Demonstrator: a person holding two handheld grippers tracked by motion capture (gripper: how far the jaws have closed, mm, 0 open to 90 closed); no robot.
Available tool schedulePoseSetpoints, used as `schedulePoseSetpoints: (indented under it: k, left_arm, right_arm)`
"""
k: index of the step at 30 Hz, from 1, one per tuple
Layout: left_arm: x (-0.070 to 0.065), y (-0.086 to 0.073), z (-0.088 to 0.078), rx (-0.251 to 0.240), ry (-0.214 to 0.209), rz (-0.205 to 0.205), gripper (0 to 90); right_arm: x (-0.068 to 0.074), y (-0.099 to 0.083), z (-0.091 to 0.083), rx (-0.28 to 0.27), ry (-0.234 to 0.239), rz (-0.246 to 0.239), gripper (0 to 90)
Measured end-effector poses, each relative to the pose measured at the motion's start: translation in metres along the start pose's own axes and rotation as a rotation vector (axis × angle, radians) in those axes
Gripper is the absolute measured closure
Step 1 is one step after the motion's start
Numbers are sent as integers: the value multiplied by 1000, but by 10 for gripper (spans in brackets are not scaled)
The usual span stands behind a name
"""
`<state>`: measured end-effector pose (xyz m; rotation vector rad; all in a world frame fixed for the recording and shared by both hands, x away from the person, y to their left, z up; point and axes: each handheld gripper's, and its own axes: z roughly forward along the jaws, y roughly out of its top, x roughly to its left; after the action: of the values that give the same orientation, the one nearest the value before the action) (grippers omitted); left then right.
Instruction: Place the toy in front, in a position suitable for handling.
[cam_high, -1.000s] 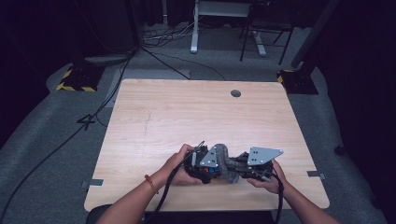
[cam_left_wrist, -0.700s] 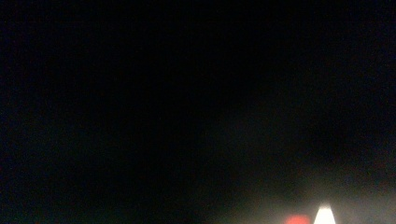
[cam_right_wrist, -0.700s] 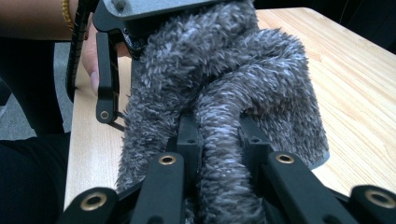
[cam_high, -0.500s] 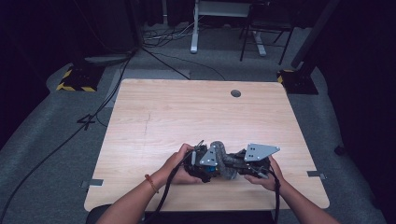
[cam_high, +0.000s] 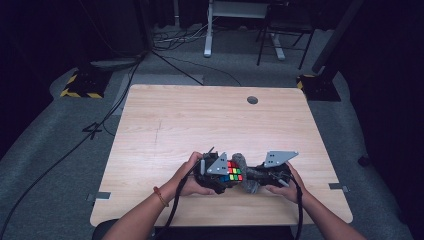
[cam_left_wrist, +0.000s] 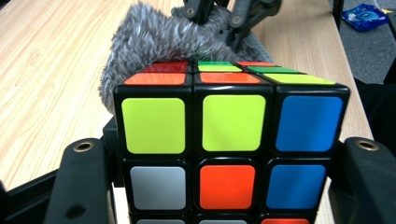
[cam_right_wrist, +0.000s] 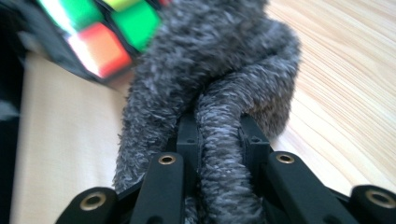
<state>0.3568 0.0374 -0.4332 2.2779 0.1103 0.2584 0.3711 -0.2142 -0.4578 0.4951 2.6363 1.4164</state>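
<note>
Clamping puzzle cube (cam_left_wrist: 231, 154) in left claw (cam_high: 216, 176), right claw (cam_high: 262, 174) pinching grey furry cloth (cam_right_wrist: 219, 88) hiding cube's far side

In the left gripper view the Rubik's cube (cam_left_wrist: 229, 140) runs off the 6 o'clock edge, its bottom row cut, and it hides most of the grey furry cloth (cam_left_wrist: 154, 42) at 12 o'clock. In the right gripper view the cube's corner at 10 o'clock is blurred; the cloth covers the right claw (cam_right_wrist: 219, 140) tips.
</note>
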Motion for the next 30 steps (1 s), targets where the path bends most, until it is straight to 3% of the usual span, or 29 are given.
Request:
schedulePoseSetpoints:
  k: [4, 7, 11, 16, 19, 21, 26, 30]
  left_arm:
    - [-1, 0, 1, 2, -14, 11, 335]
    - [-1, 0, 1, 13, -8, 20, 334]
    - [0, 0, 0, 3, -4, 14, 334]
    - [0, -2, 3, 48, 11, 20, 326]
    - [1, -1, 3, 34, 3, 12, 326]
    - [-1, -1, 4, 40, 21, 21, 327]
    - [-4, 0, 9, 74, 30, 51, 329]
    - [2, -2, 3, 36, 26, 18, 333]
  right_arm:
    - [8, 5, -2, -43, 37, -30, 759]
    - [8, 5, -6, -74, 49, -18, 760]
    - [12, 8, -11, -97, 36, -34, 760]
    - [15, 12, -16, -122, 37, -44, 761]
    - [19, 16, -19, -129, 23, -69, 762]
    - [20, 18, -22, -143, 25, -72, 762]
    - [24, 22, -19, -171, 68, -81, 764]
    - [24, 26, -20, -143, -23, -108, 765]
